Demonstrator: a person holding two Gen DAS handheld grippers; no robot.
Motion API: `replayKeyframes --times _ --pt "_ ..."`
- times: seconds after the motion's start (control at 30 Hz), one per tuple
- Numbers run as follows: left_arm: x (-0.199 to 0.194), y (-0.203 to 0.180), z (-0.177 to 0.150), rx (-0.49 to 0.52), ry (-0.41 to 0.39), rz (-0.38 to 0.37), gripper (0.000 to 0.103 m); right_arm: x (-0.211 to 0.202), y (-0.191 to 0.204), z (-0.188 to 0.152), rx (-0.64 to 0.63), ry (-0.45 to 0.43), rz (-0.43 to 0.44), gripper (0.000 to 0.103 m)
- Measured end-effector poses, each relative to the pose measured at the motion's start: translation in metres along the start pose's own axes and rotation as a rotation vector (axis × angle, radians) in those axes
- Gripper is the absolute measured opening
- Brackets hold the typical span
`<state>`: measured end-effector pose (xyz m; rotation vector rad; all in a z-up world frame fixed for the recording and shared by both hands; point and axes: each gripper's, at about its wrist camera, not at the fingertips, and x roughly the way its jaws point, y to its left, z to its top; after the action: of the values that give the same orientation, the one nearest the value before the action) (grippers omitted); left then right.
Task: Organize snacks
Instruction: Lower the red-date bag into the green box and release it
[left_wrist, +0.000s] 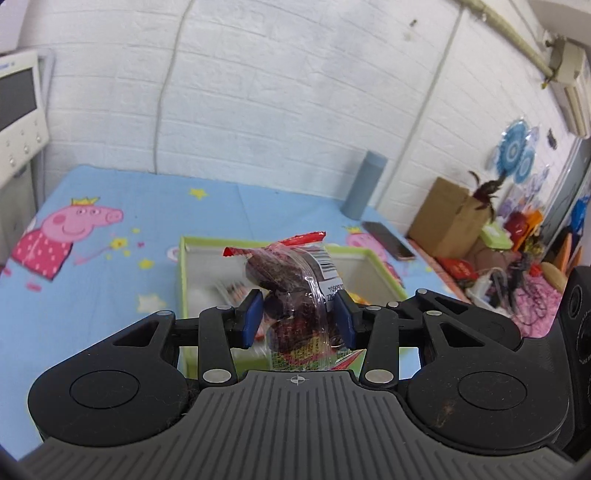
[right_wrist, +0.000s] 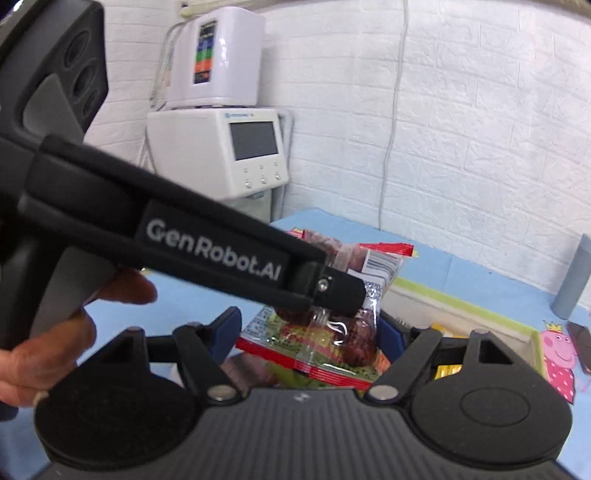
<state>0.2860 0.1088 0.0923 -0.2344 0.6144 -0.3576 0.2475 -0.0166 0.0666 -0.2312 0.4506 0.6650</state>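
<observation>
On left gripper (right_wrist: 343, 291): "GenRobot.AI"; holds snack packet (left_wrist: 291, 291).

I am holding a clear, red-edged snack packet (left_wrist: 291, 291) of dark dried fruit upright, lifted above a green-rimmed box (left_wrist: 183, 273). The box is sitting open, holding other wrapped snacks (right_wrist: 445, 363).

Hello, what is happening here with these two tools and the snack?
A person holds a claw in each hand. The left claw is shut on a clear snack packet of dark red fruit, held above a green-rimmed box on a blue cartoon sheet. The right claw is open, close around the same packet's lower end.
</observation>
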Motion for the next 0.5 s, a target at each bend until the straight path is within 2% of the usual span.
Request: replayKeyframes --times 0.17,0.2,0.27,0.3,0.33,0.5 --pt "0.063 0.032 0.015 -0.006 0.083 0.031 0.025 0.061 -0.034 0.003 0.056 0.08 0.039 0.081" --pt "0.07 0.037 0.016 -0.004 0.089 0.036 0.027 0.071 -0.038 0.001 0.062 0.1 0.044 0.081" --pt "0.072 0.043 0.016 -0.007 0.073 0.041 0.04 0.082 -0.04 -0.004 0.072 0.111 0.055 0.082" --pt "0.067 0.044 0.015 -0.006 0.052 0.041 0.049 0.081 -0.042 -0.006 0.08 0.104 0.061 0.083" --pt "0.058 0.042 0.015 0.002 0.025 0.04 0.054 0.075 -0.042 -0.009 0.085 0.091 0.058 0.086" --pt "0.006 0.019 0.002 0.058 -0.05 0.003 0.063 0.011 -0.033 -0.018 0.05 -0.009 0.006 0.092"
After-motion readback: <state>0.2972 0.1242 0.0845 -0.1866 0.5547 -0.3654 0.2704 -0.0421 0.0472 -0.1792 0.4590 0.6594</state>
